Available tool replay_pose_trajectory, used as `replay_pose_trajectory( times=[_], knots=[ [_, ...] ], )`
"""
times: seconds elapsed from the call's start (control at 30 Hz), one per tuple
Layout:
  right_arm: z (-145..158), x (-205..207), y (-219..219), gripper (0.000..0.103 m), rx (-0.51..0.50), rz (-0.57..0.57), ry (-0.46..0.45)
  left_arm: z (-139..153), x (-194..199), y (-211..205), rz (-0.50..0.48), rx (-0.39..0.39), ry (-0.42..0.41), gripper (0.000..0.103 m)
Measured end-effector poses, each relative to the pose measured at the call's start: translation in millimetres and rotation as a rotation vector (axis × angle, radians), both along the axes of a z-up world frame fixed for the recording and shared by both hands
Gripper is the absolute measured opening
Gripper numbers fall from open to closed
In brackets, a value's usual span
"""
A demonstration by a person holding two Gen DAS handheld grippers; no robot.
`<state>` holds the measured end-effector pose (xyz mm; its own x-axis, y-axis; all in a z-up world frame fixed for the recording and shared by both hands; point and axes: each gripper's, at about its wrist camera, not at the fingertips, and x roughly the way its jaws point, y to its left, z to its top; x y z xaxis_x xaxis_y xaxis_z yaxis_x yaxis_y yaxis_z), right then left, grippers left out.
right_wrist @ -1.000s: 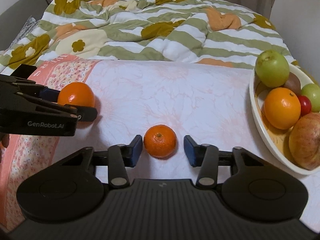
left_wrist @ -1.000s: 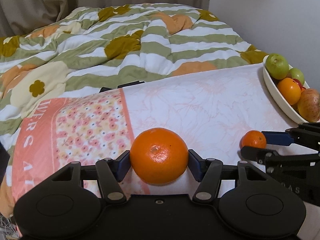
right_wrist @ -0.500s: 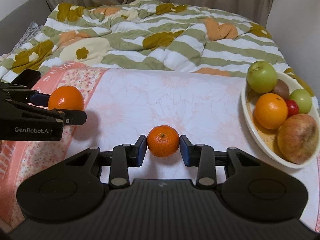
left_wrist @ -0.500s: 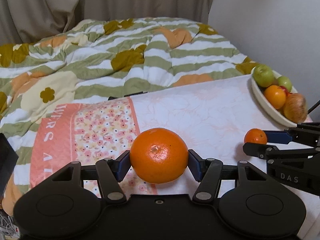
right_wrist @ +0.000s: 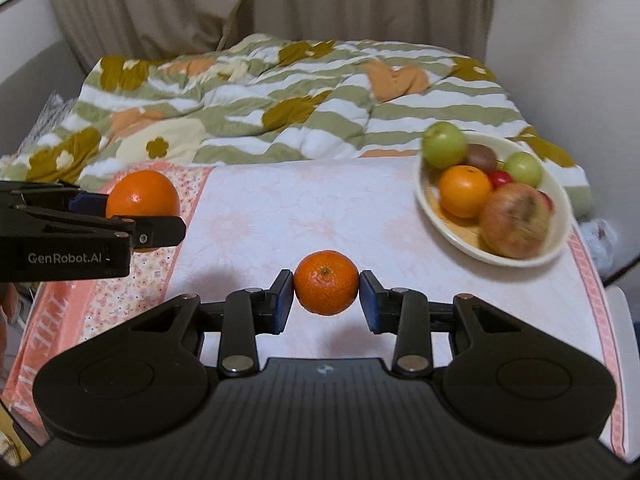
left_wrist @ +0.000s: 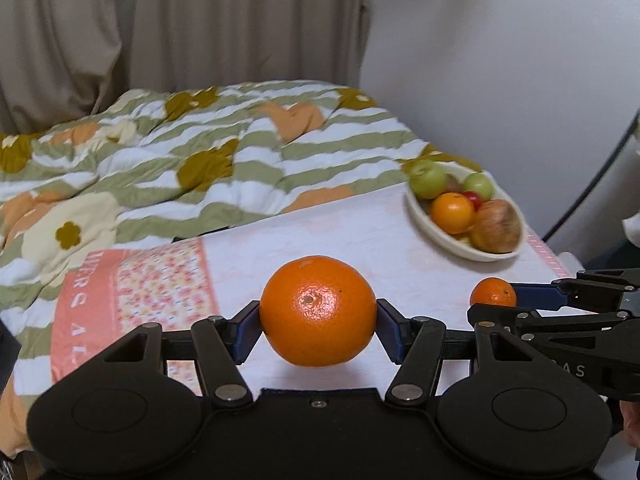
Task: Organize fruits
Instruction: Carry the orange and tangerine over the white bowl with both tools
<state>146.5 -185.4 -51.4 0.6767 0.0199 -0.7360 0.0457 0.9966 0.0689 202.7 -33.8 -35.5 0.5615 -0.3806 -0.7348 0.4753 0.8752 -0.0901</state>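
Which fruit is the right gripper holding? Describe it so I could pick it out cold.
On the pink cloth beside the bed sits a white bowl of fruit. Left of it, clear of the cloth, the right gripper has its jaws shut on a mandarin. It is plainly smaller than the left gripper's orange.

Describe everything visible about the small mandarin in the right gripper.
The small mandarin is round, bright orange, with a dimpled, slightly glossy peel and a small green-brown stem scar facing the camera. It looks whole and unpeeled. The right gripper is shut on it: the blue pads press its left and right sides, and nothing else touches it. It hangs clear above the pale pink floral cloth, casting a faint shadow below. It is clearly smaller than the orange that the left gripper holds beside it.
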Motion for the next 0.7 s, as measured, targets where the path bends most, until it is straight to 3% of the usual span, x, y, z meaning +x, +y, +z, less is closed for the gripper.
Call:
replay_pose_trajectory(
  times=[0.27,0.7],
  knots=[
    [22,-29,-57,0.051,0.015,-0.044,-0.048,18,-22,-48,-0.012,-0.020,-0.037,0.064],
    [35,-31,-172,0.051,0.014,0.050,-0.067,19,-25,-149,0.087,-0.021,-0.046,0.064]
  ],
)
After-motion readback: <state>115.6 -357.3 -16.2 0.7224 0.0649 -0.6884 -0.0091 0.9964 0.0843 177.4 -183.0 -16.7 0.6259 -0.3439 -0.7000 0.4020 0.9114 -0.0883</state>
